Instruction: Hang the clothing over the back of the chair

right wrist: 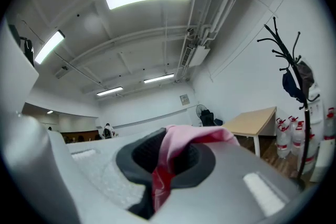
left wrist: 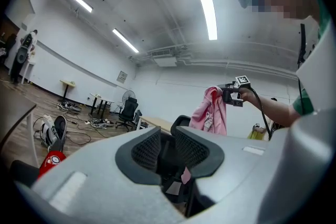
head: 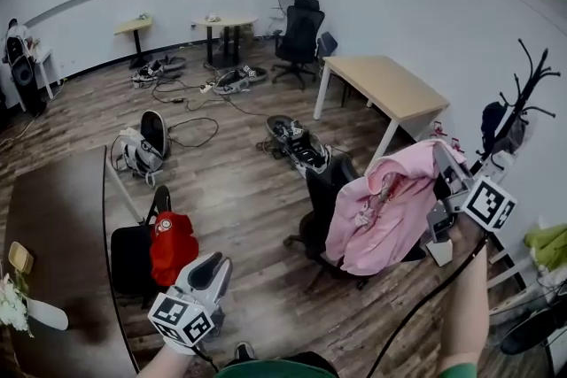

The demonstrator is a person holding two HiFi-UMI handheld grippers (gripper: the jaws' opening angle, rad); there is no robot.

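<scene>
Left gripper (head: 211, 272): low at the head view's left, held level; jaws a narrow gap apart, nothing between them. Left cube (head: 182, 319): at the gripper's near end, markers facing up. Left wrist (head: 164, 360): bare, at the bottom edge. Right gripper (head: 440, 175): higher, at the view's right, held level; jaws closed on a fold of pink clothing (head: 381, 221), which hangs below them. Right cube (head: 490, 204): turned outward. Right forearm (head: 466, 305): bare, stretched forward from the bottom edge, a black cable (head: 425, 301) beside it. Green shirt (head: 275, 367): bottom edge, centre.
</scene>
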